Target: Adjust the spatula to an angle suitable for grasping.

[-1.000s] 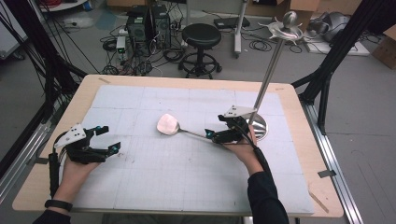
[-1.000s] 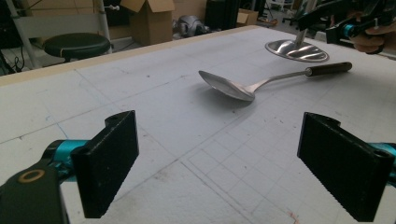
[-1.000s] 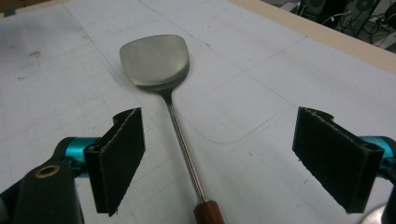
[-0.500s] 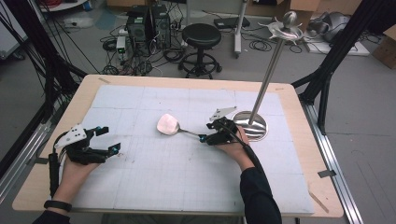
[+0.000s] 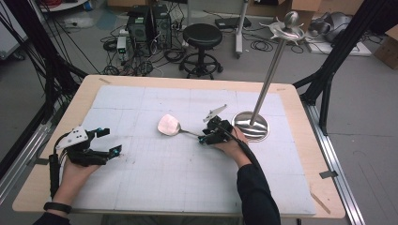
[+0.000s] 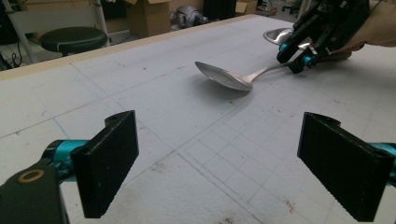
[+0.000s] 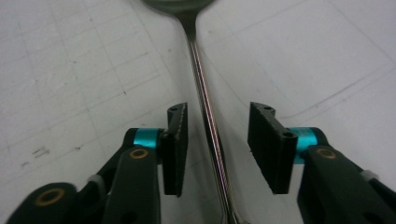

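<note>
A large metal spoon (image 5: 168,124) lies on the white gridded mat near the table's middle, its bowl to the left and its handle running right. My right gripper (image 5: 202,139) is low over that handle. In the right gripper view the handle (image 7: 205,102) runs between the two black pads with a gap on each side. My right gripper (image 7: 217,114) has just been closing its jaws, and the pads are not touching the metal. My left gripper (image 5: 110,140) rests at the table's left, open and holding nothing. The left gripper view looks between its wide jaws at the spoon (image 6: 224,77) and the right gripper (image 6: 299,56).
A tall metal stand rises from a round shiny base (image 5: 250,125) just right of my right hand, and its pole leans up to a knobbed top (image 5: 287,26). A wooden table edge (image 5: 300,140) frames the mat. A stool and cables sit on the floor beyond.
My right gripper has moved left, away from the stand's base, and sunk down over the spoon's handle, with its jaws narrower than before. The left gripper and the spoon have stayed put.
</note>
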